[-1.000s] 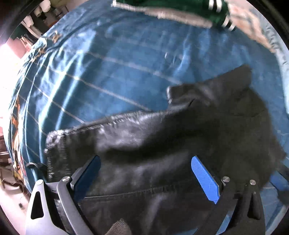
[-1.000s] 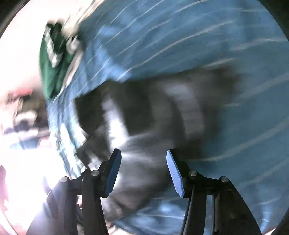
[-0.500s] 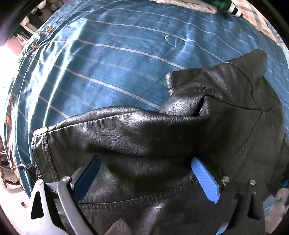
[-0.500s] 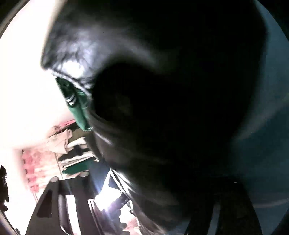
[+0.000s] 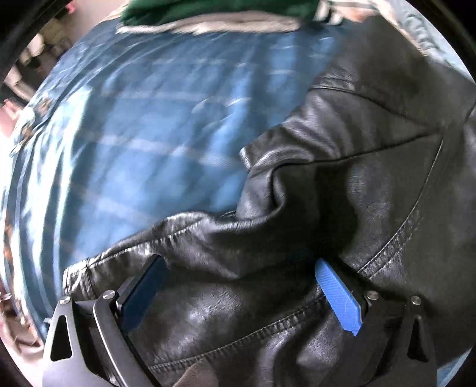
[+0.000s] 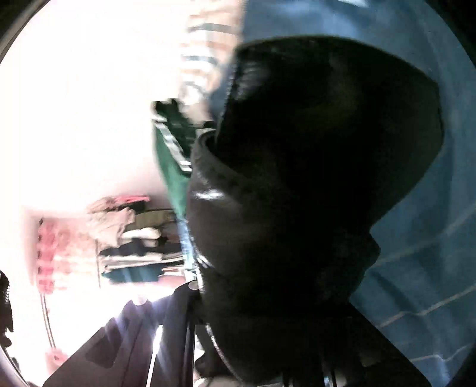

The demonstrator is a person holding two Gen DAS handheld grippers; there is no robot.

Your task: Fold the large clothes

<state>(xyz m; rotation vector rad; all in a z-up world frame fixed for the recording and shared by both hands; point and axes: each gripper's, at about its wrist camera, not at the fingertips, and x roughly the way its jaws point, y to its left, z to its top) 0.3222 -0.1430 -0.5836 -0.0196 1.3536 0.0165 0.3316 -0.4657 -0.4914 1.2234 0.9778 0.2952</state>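
You have a black leather jacket (image 5: 342,184) before you: its grain is fine, its finish semi-glossy, with pale highlights on the creases and raised topstitching along the seams. Your left claw (image 5: 241,285) has matt blue plastic fingers (image 5: 339,294) that look ribbed, on smooth grey metal links with bright rivets. The bed cover (image 5: 134,134) is blue cloth with a satin sheen and thin pale stripes. Beyond it lies a green garment (image 5: 226,9), soft matt knit cloth.

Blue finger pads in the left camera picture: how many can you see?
2. One blue pad sits at lower left and the other at lower right, with the black leather jacket bunched between them.
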